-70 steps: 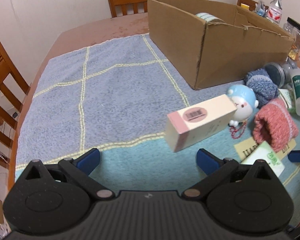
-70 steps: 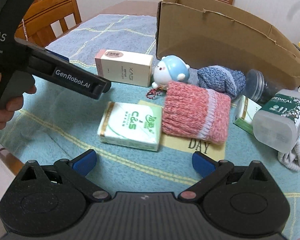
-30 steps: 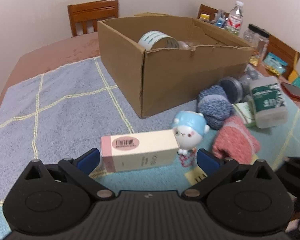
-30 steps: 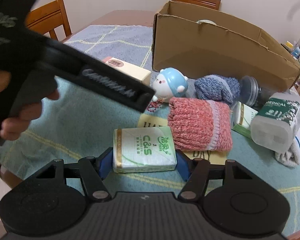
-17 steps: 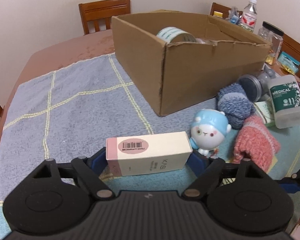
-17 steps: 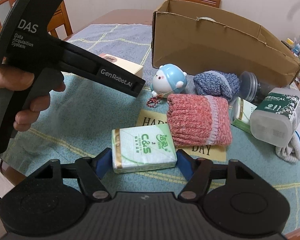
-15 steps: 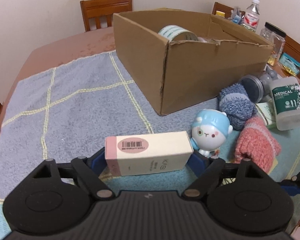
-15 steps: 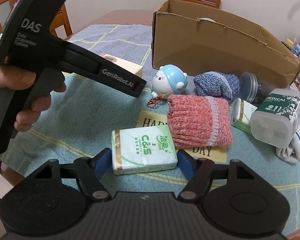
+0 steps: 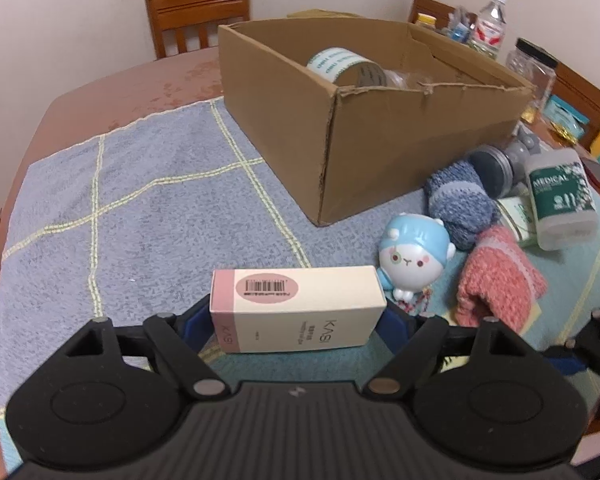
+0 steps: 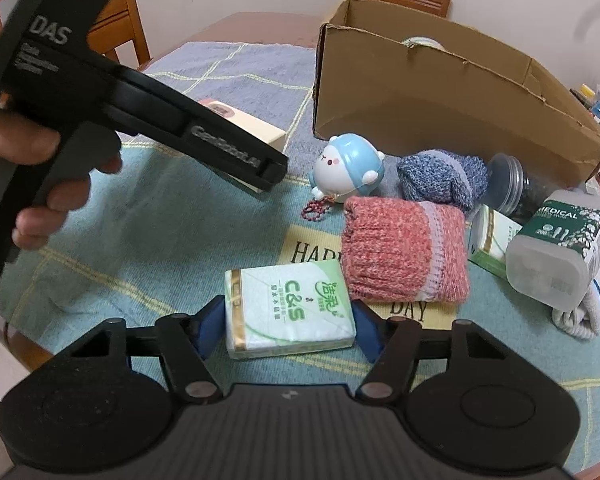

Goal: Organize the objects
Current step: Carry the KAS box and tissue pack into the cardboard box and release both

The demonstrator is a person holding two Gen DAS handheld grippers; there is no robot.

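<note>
My left gripper [image 9: 298, 326] is shut on a cream and pink KASI box [image 9: 298, 308], held just above the blue cloth. In the right wrist view the left gripper's body hides most of that box [image 10: 256, 128]. My right gripper [image 10: 290, 330] is shut on a green and white C&S tissue pack [image 10: 290, 312], low over the cloth. An open cardboard box [image 9: 380, 128] stands behind, with a roll of tape [image 9: 344, 66] inside; it also shows in the right wrist view [image 10: 440, 100].
On the cloth lie a blue-hooded toy figure [image 9: 414, 256], a blue knit roll [image 9: 458, 202], a red knit roll [image 10: 404, 252], a small jar [image 10: 508, 184], a green carton [image 10: 490, 246] and a MEDICAL container [image 10: 556, 248]. Wooden chairs [image 9: 198, 16] ring the table.
Both grippers have closed: the left on the KASI box, the right on the tissue pack. Both have since lifted slightly with their loads.
</note>
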